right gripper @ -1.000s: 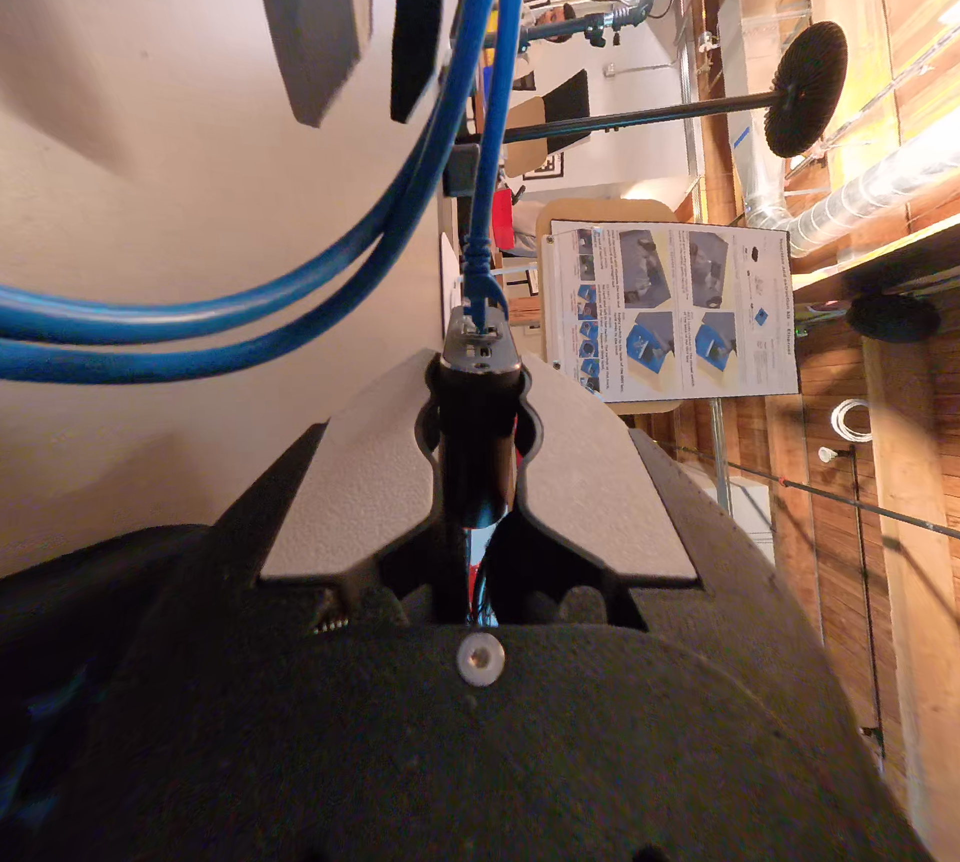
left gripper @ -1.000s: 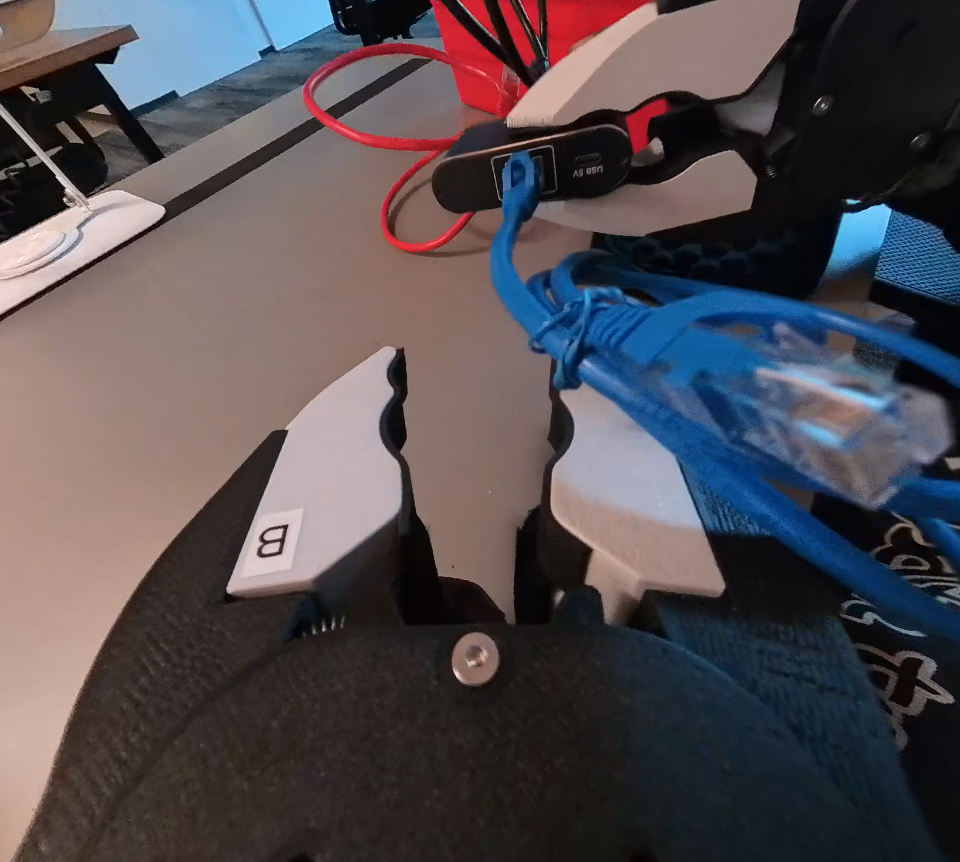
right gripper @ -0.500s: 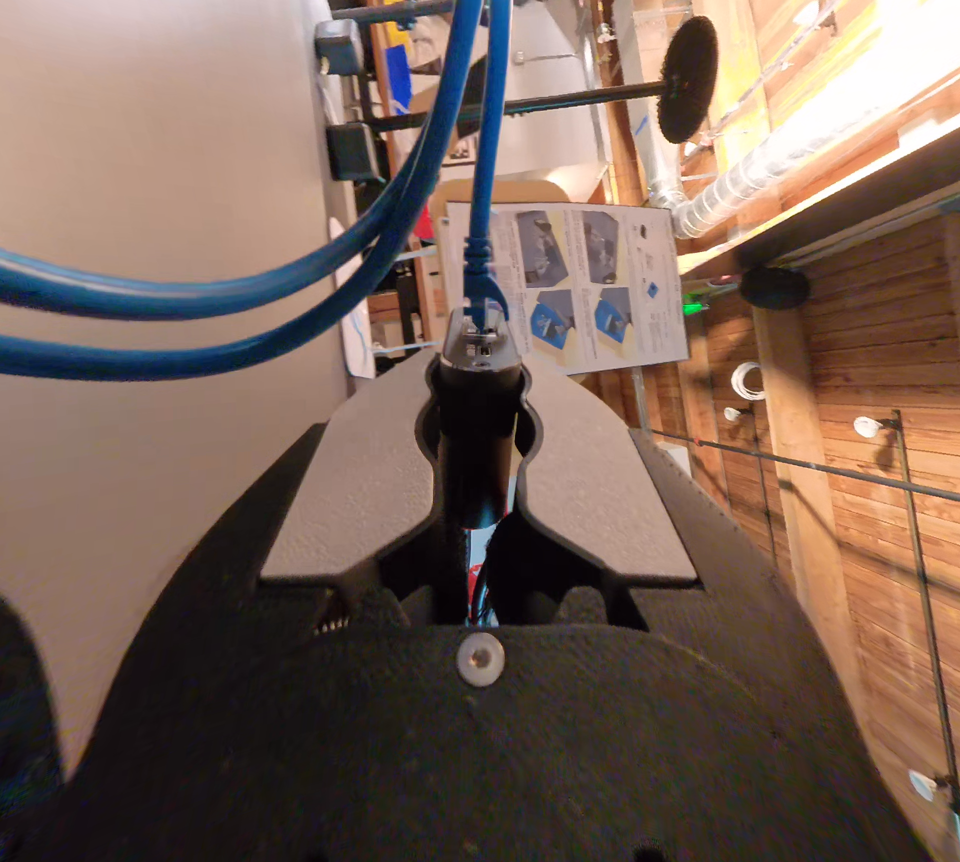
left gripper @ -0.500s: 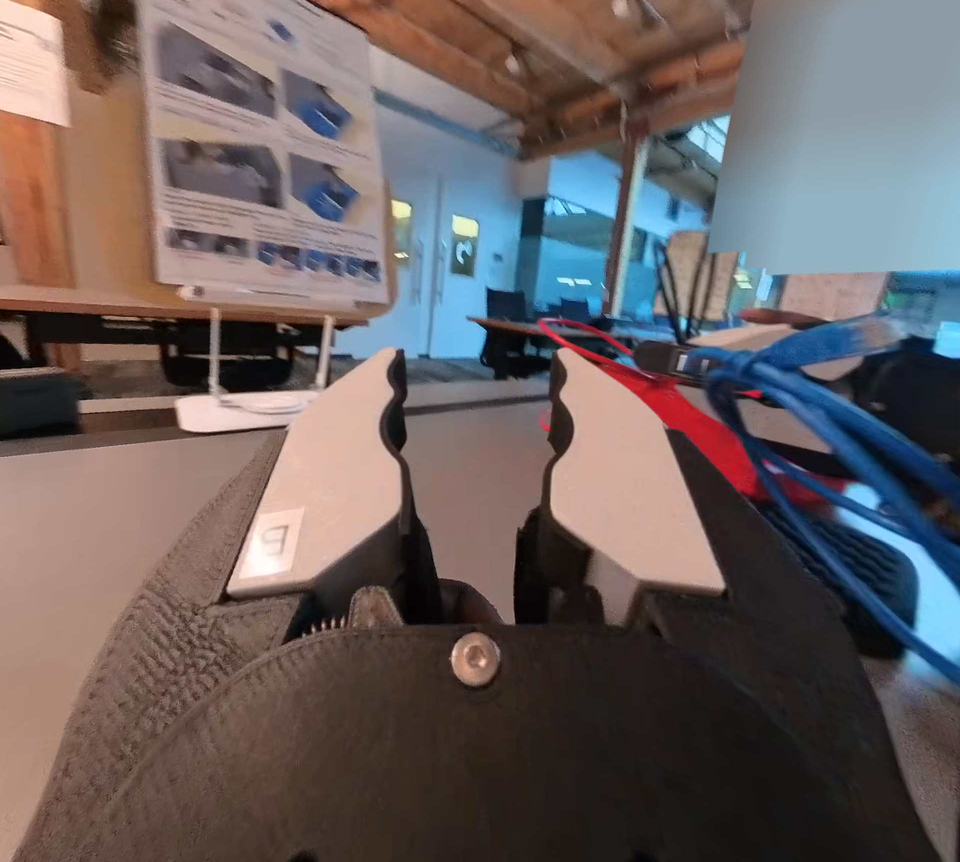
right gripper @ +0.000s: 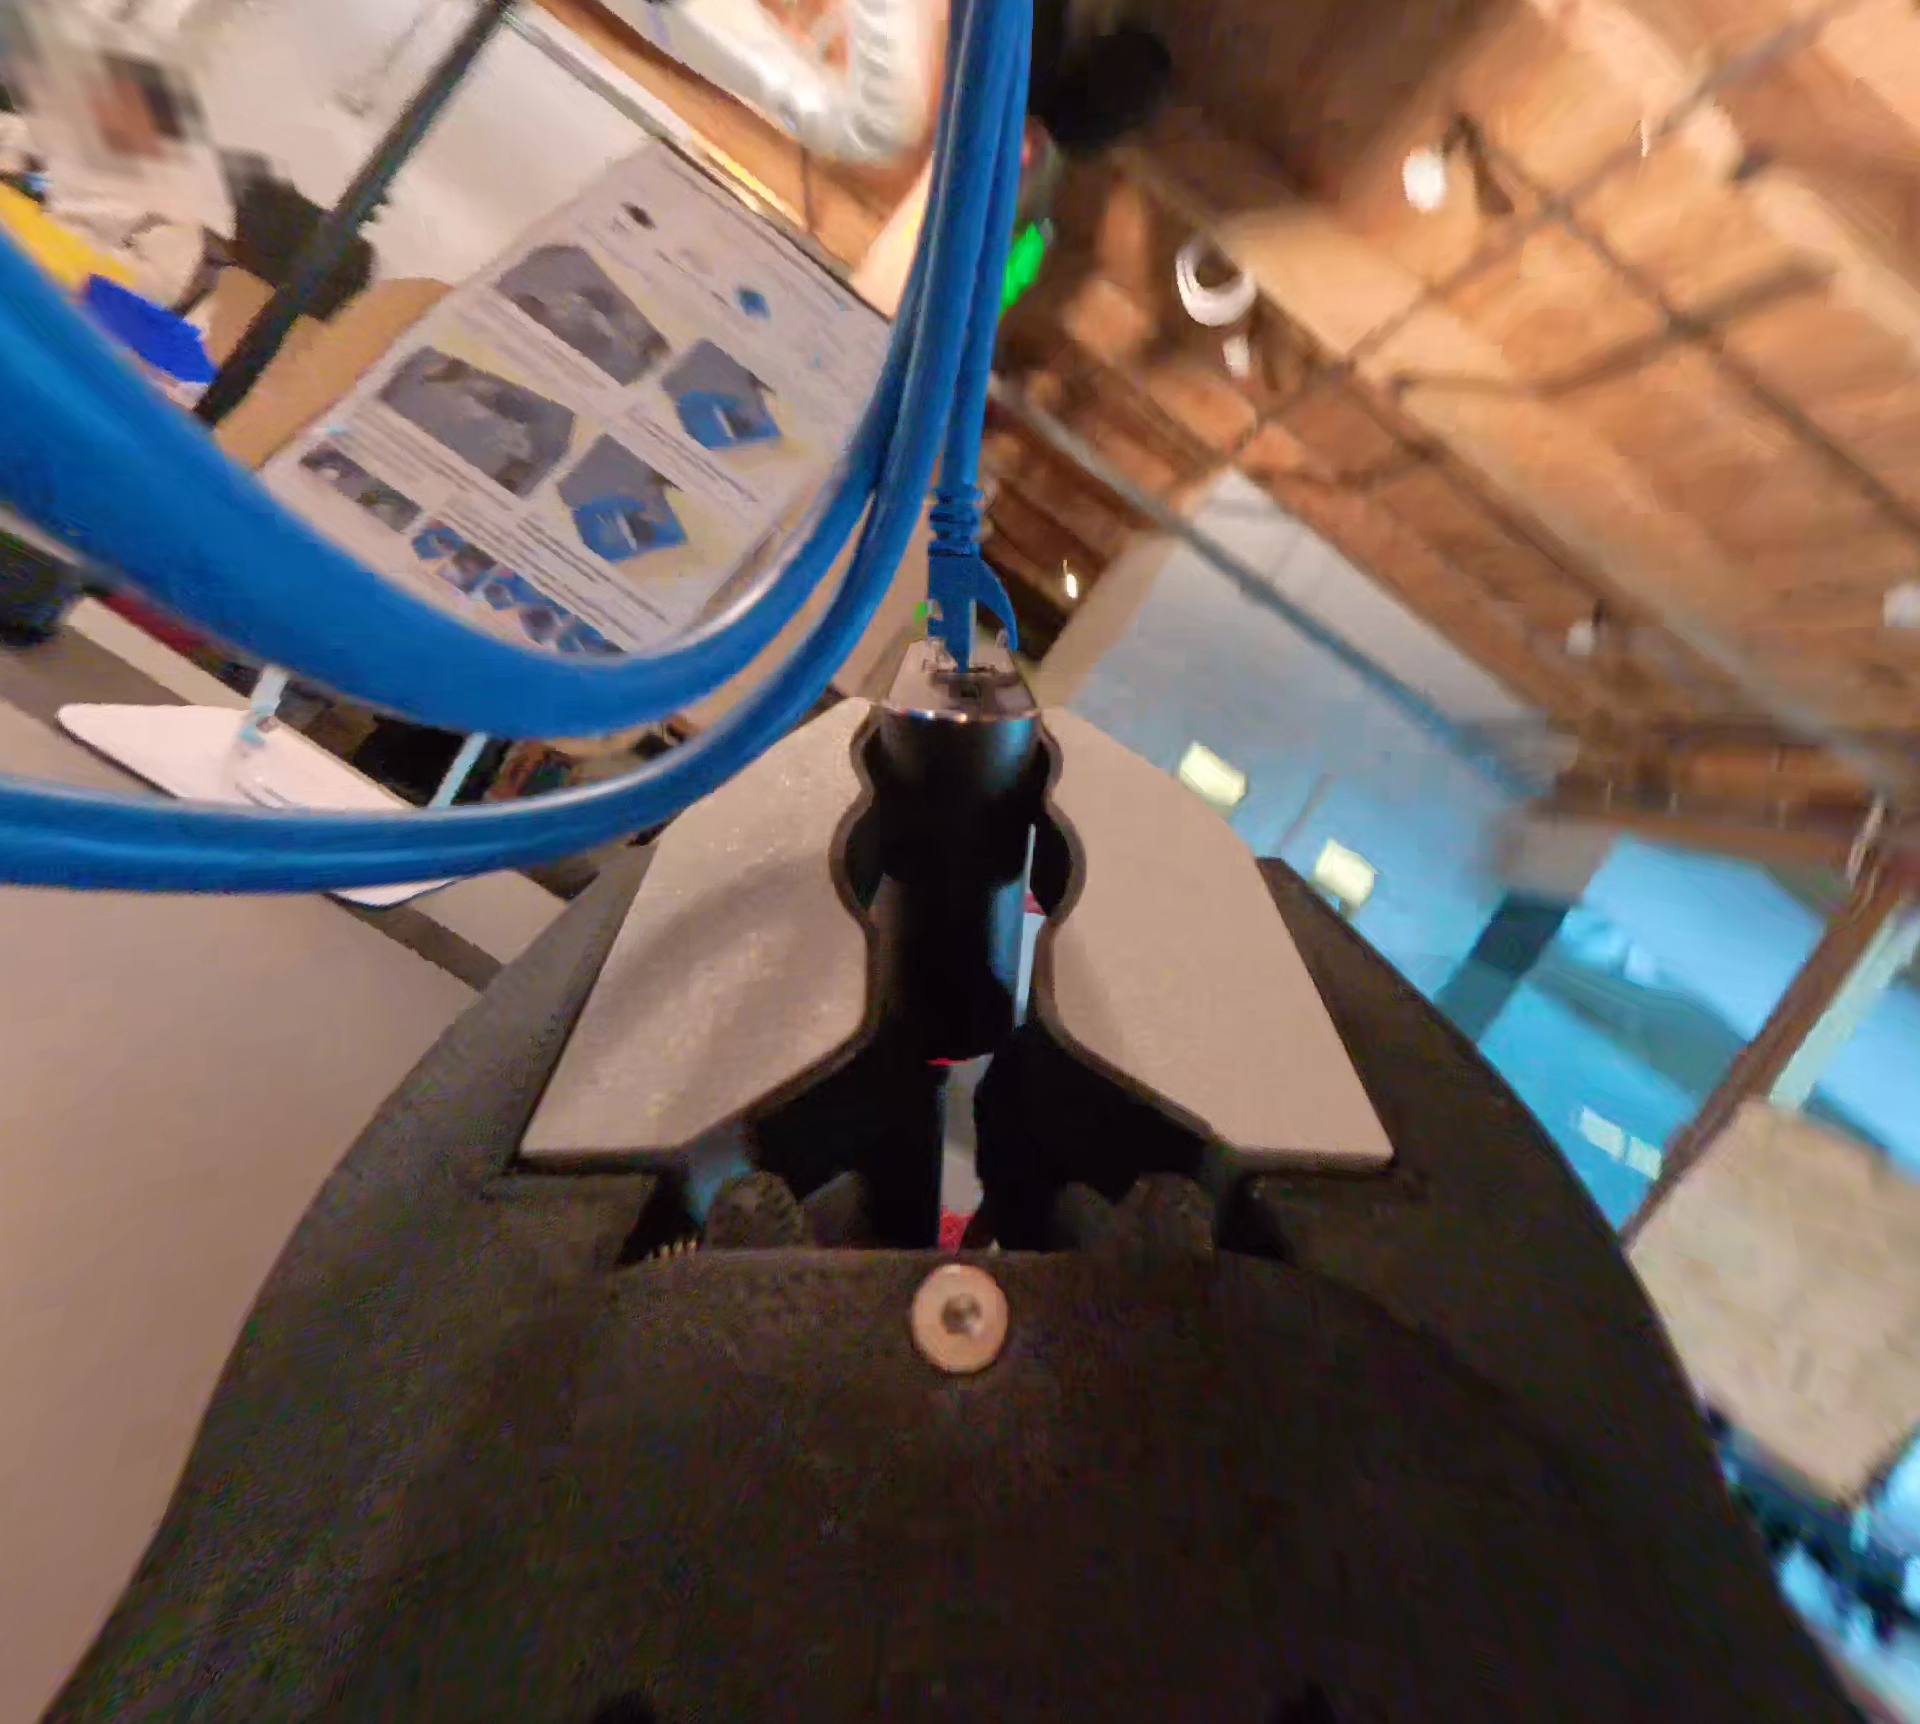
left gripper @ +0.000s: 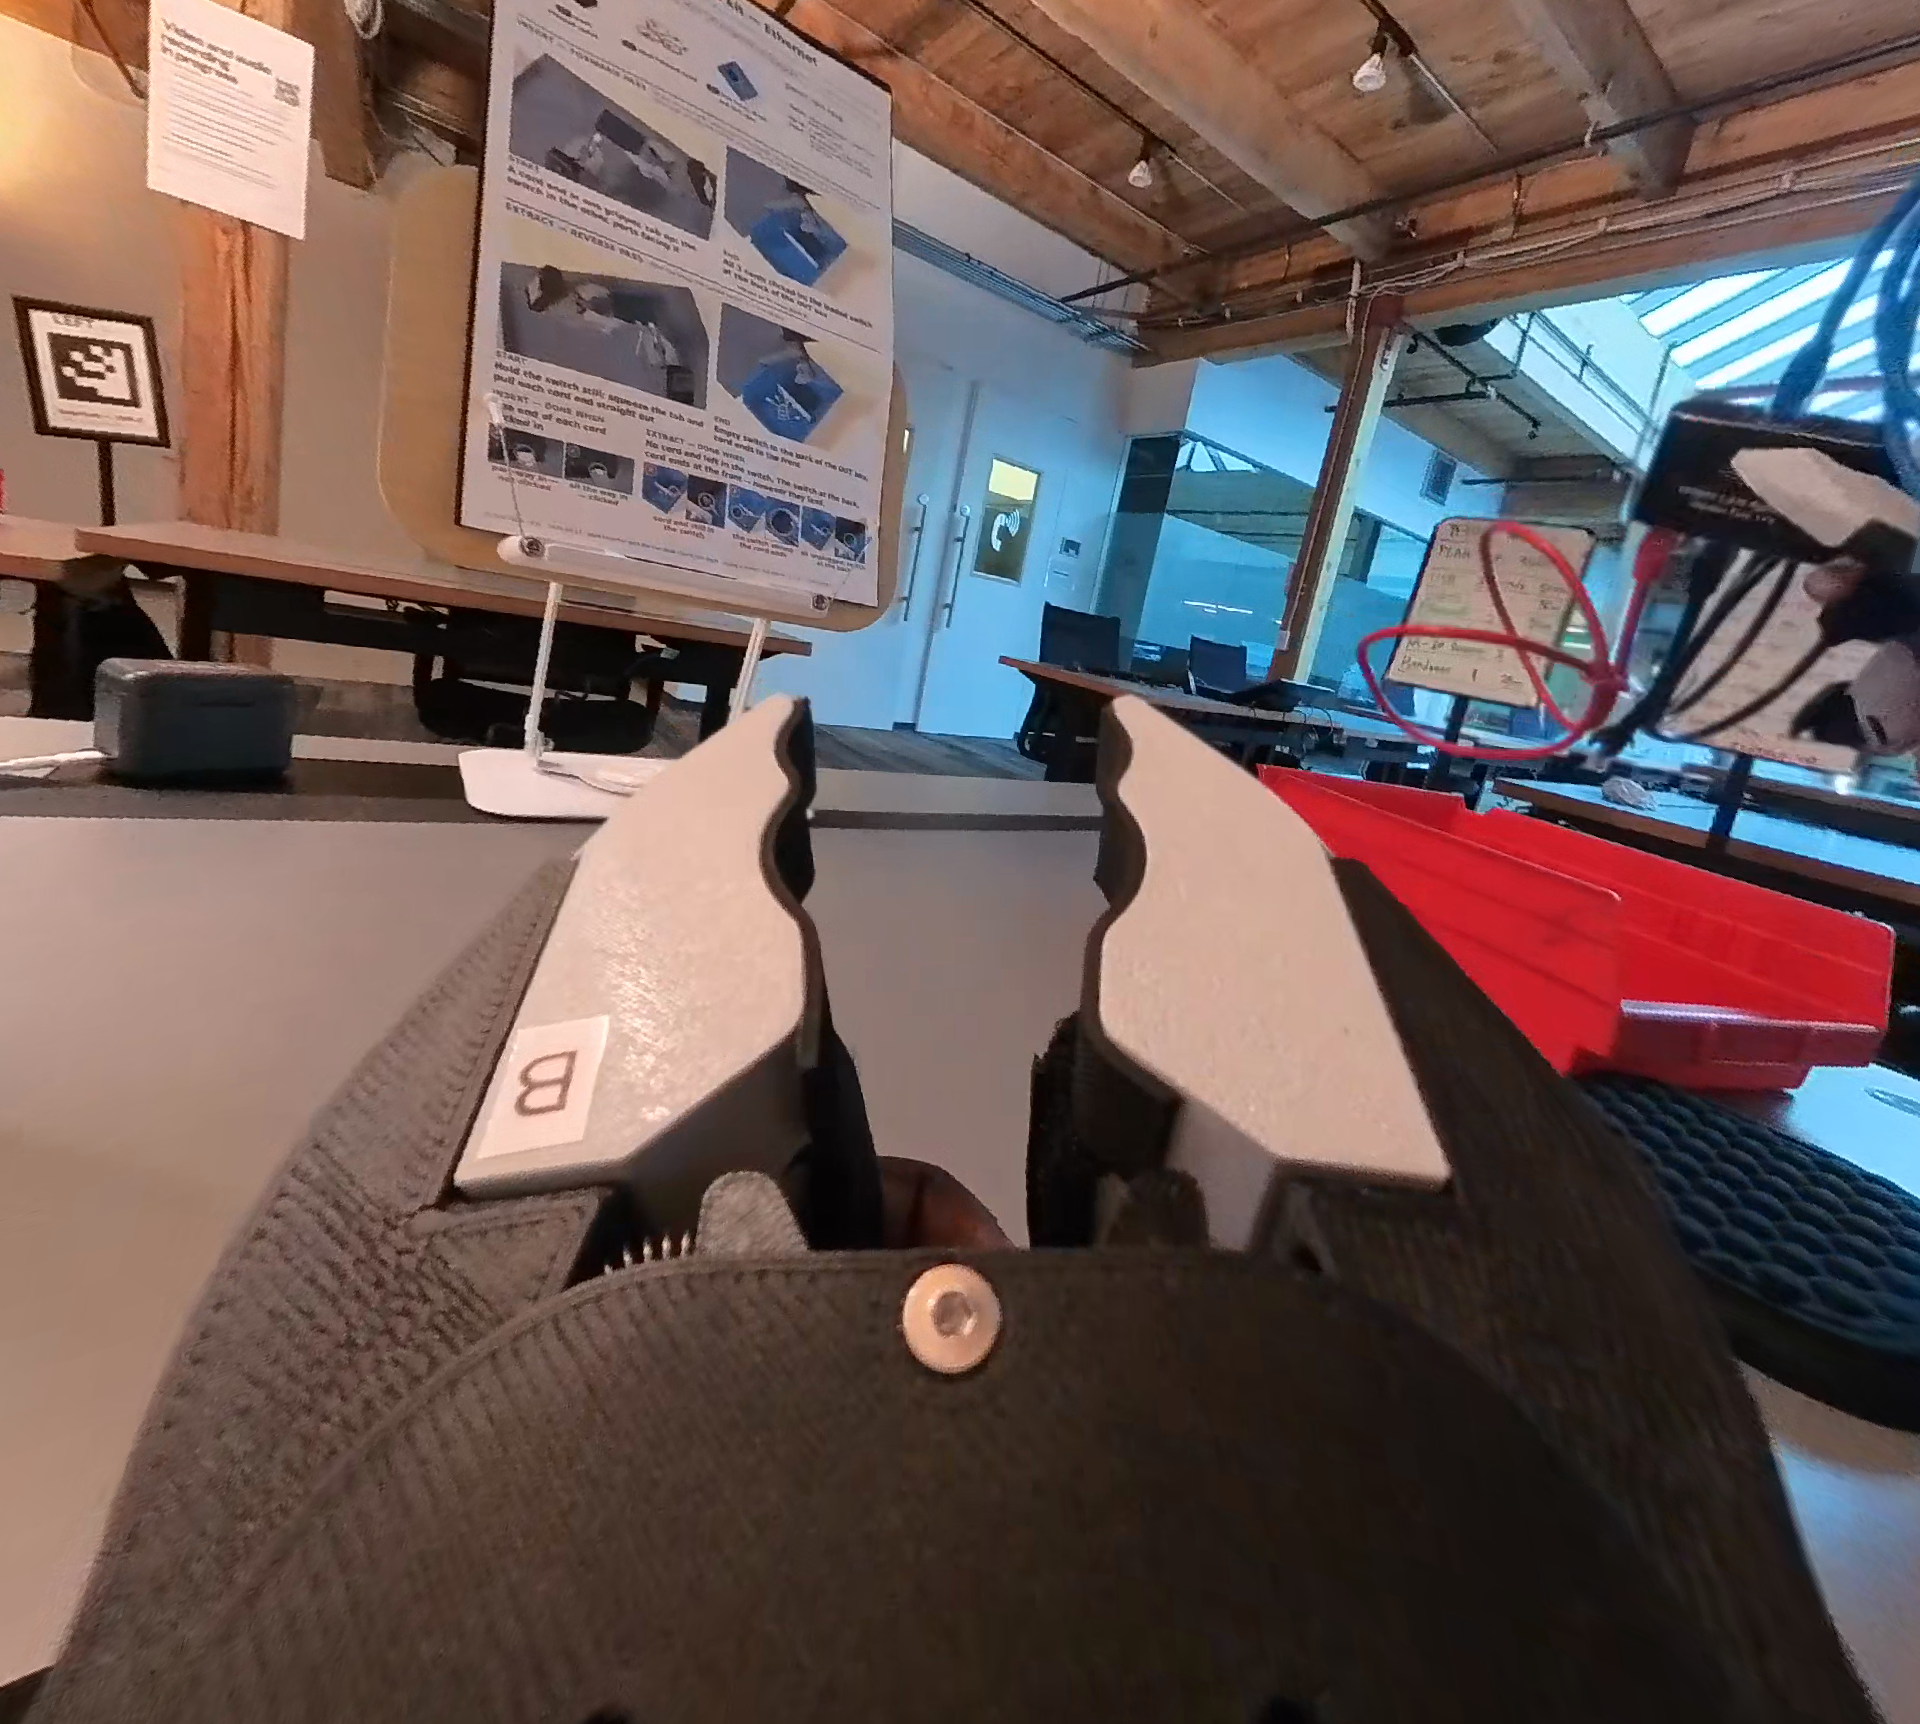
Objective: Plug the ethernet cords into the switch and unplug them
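Observation:
My right gripper (right gripper: 956,770) is shut on the black switch (right gripper: 951,843) and holds it high in the air. A blue ethernet cord (right gripper: 961,386) is plugged into the switch's front end and loops off to the left. In the left wrist view the switch (left gripper: 1756,479) shows at the far right, raised above the red bin, with black cords and a red cord (left gripper: 1496,656) hanging from it. My left gripper (left gripper: 951,760) is open and empty, low over the grey table (left gripper: 260,947), far left of the switch.
A red bin (left gripper: 1579,936) stands on the table to the right, on a black honeycomb mat (left gripper: 1766,1227). An instruction sheet on a white stand (left gripper: 675,240) and a dark grey box (left gripper: 192,718) stand at the table's far edge. Some 40 cm of space lies between my two pairs of fingers.
My right gripper has lifted and turned the switch with the blue cord still plugged in. My left gripper has swung up and away from the cord and now points level across the table.

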